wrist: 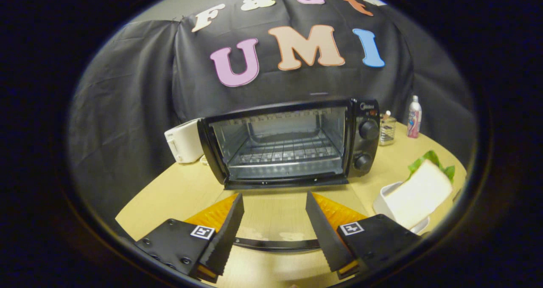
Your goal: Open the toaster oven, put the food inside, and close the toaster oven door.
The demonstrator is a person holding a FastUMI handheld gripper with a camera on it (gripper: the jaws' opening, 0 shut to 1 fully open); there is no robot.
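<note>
**Oven open, sandwich to be fetched**

The toaster oven [288, 141] is seen at the back of the table [169, 194], its door [275, 220] folded down flat between the fingers. The sandwich [418, 197] is held in a white dish [384, 201] at the table's right edge. The gripper [275, 233] is spread wide, empty. The bread should be squeezed gently, then slid onto the rack [284, 150].

The desk [186, 190] carries a toaster oven [292, 141], toaster [183, 143], dish [388, 199] with sandwich [418, 192], jar [387, 130], bottle [414, 116]
</note>
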